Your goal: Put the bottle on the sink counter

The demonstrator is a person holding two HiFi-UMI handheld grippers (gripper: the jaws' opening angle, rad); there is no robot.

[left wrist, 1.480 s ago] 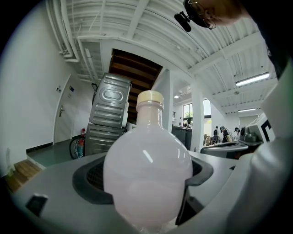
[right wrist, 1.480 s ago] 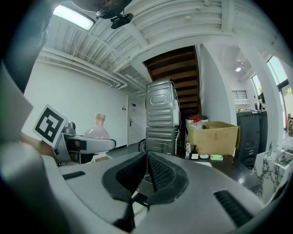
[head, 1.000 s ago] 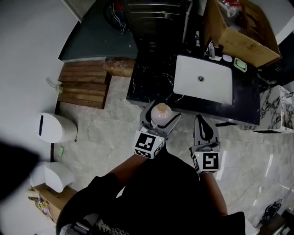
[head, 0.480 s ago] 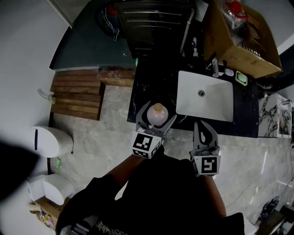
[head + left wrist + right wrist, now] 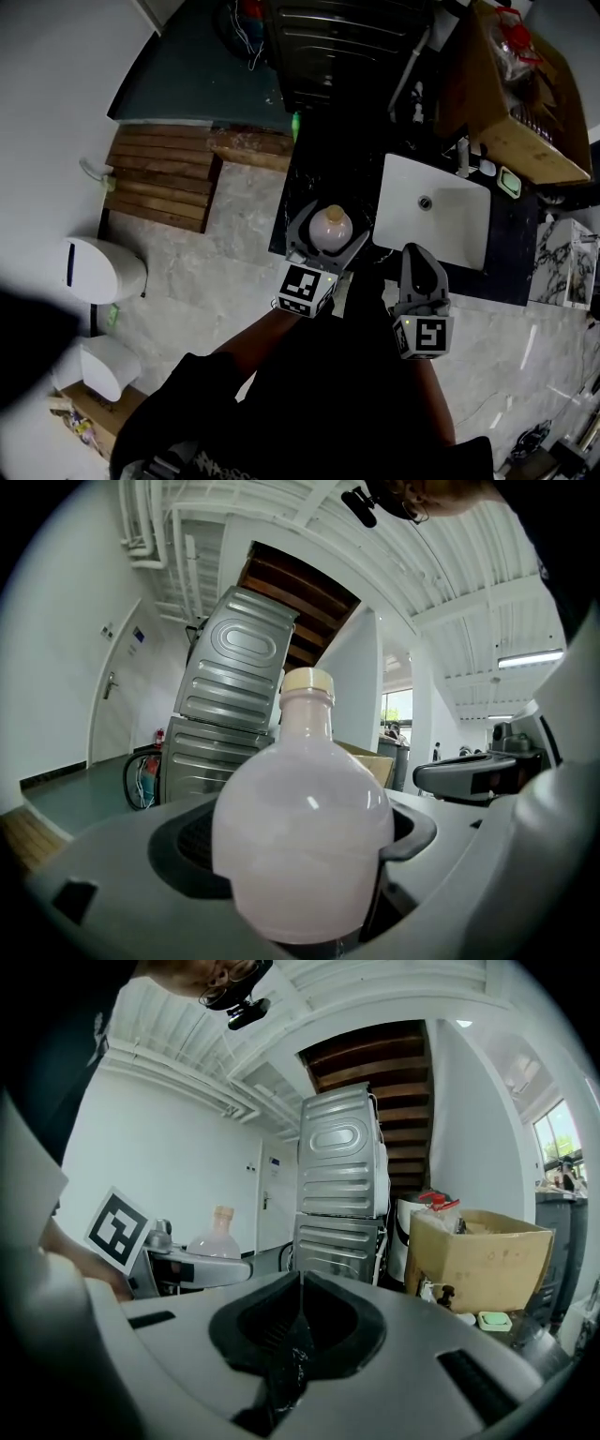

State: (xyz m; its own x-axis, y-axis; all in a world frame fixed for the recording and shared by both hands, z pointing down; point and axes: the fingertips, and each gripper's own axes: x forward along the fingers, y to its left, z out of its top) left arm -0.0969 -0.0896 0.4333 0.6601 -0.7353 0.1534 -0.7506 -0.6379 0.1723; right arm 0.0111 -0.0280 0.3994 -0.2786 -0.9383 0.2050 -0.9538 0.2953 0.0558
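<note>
On my feed I'm wearing a black top (image 5: 309, 403) with white print (image 5: 211, 459) at 7 o'clock. Left gripper (image 5: 330, 231) and right gripper (image 5: 415, 255) are grey shells, and each has a black-and-white marker cube (image 5: 305, 289) (image 5: 427, 336).

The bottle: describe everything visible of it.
The bottle is round-bellied, made of a milky pinkish-white frosted material (glass or plastic, I cannot tell), with a short neck and a cream cap on. It stands upright, clamped at its belly between the jaws of the left claw. In the head view it is over the near left corner of the black counter, left of the white sink. Nothing else is seen touching it.
</note>
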